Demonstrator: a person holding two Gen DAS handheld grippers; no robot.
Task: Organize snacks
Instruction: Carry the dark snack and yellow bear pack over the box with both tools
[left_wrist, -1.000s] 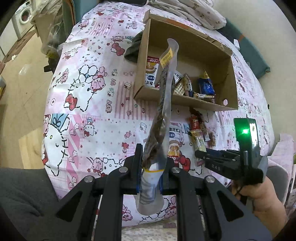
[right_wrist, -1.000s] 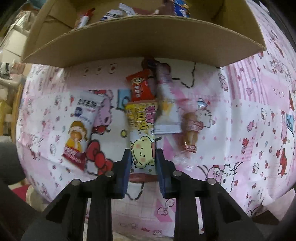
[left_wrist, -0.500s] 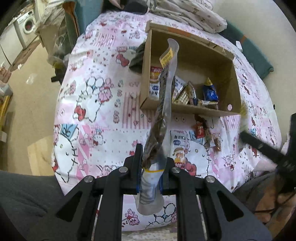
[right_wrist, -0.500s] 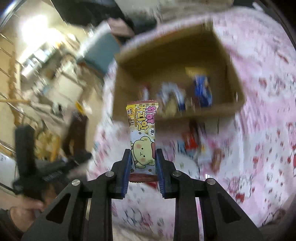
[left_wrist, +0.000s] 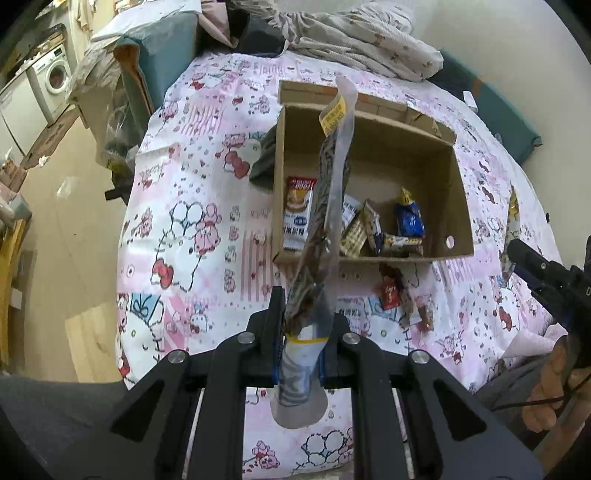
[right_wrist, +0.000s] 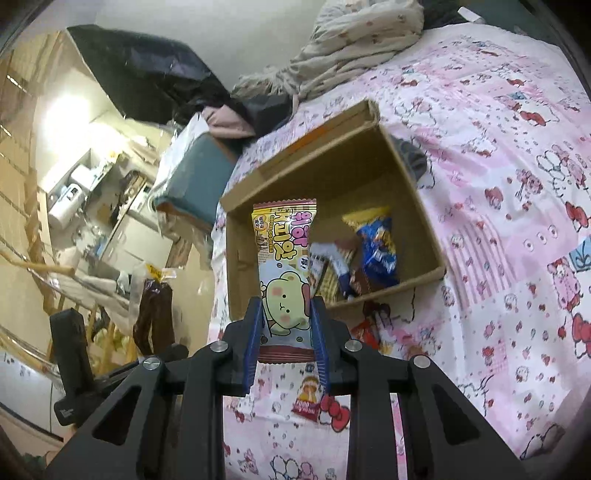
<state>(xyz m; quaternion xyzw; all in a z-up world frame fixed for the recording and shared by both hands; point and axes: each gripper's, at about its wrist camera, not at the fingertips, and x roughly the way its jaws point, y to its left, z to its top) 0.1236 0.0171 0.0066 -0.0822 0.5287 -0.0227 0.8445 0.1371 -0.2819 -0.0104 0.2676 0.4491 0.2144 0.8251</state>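
Note:
My left gripper (left_wrist: 301, 332) is shut on a long clear packet of dark snack (left_wrist: 325, 206), held upright above the bed in front of an open cardboard box (left_wrist: 461, 206). My right gripper (right_wrist: 286, 332) is shut on a yellow-pink packet with a bear face (right_wrist: 284, 266), held above the near side of the same box (right_wrist: 417, 206). The box holds several snacks, among them a blue packet (right_wrist: 376, 251) and a white-red packet (left_wrist: 297, 214). A red packet (left_wrist: 389, 293) and others lie on the sheet before the box. The right gripper shows at the right edge of the left wrist view (left_wrist: 524, 262).
The box sits on a bed with a pink cartoon sheet (left_wrist: 192, 229). Crumpled bedding (left_wrist: 351, 40) lies at the far end. A dark cloth (left_wrist: 264, 158) lies against the box's left side. A white-red packet (right_wrist: 308, 395) lies under my right gripper. Floor and a washing machine (left_wrist: 51, 77) are left.
My right gripper has lifted the bear packet off the sheet and swung up over the box. My left gripper has drawn back and higher with its long packet.

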